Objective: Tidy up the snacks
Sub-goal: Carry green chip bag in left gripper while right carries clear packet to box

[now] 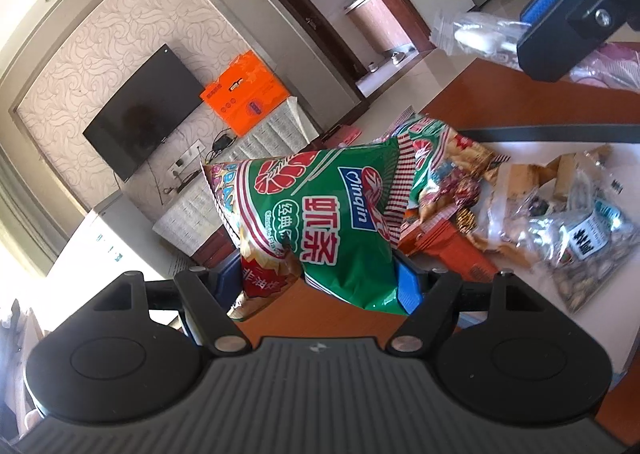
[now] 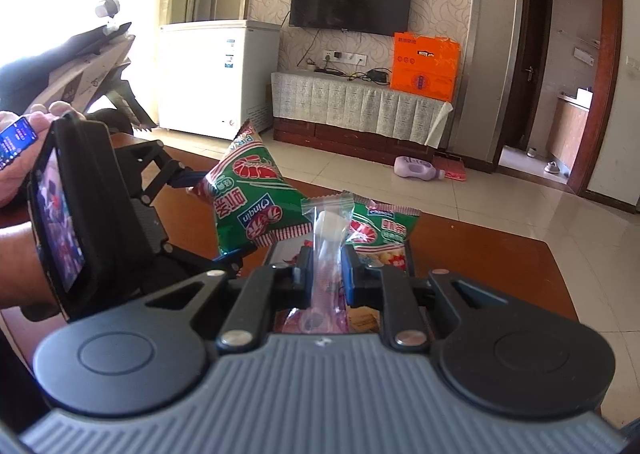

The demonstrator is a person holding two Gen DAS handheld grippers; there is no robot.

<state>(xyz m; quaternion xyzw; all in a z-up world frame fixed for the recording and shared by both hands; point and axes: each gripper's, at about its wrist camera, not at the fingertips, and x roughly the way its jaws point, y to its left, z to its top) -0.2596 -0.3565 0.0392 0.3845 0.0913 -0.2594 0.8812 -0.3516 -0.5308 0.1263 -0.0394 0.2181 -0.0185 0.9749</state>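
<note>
A green shrimp-chip bag (image 1: 320, 214) hangs tilted above the brown table (image 1: 500, 94), and my left gripper (image 1: 316, 286) is shut on its lower part, blue pads on either side. From the right wrist view the same bag (image 2: 248, 194) sits in the left gripper (image 2: 212, 214) at left. My right gripper (image 2: 326, 270) is shut on a small clear packet (image 2: 328, 222) with a white sweet inside. That packet (image 1: 472, 34) and the right gripper (image 1: 560, 26) show at the upper right of the left wrist view. A second green chip bag (image 2: 384, 226) lies just beyond.
A pile of snacks lies on a white surface (image 1: 540, 150): wrapped sweets (image 1: 460, 190), a clear bag of nuts (image 1: 592, 242), a pink bag (image 1: 608, 66). A person's hand holds a phone (image 2: 16, 142) at left. The table edge (image 2: 520, 238) drops to tiled floor.
</note>
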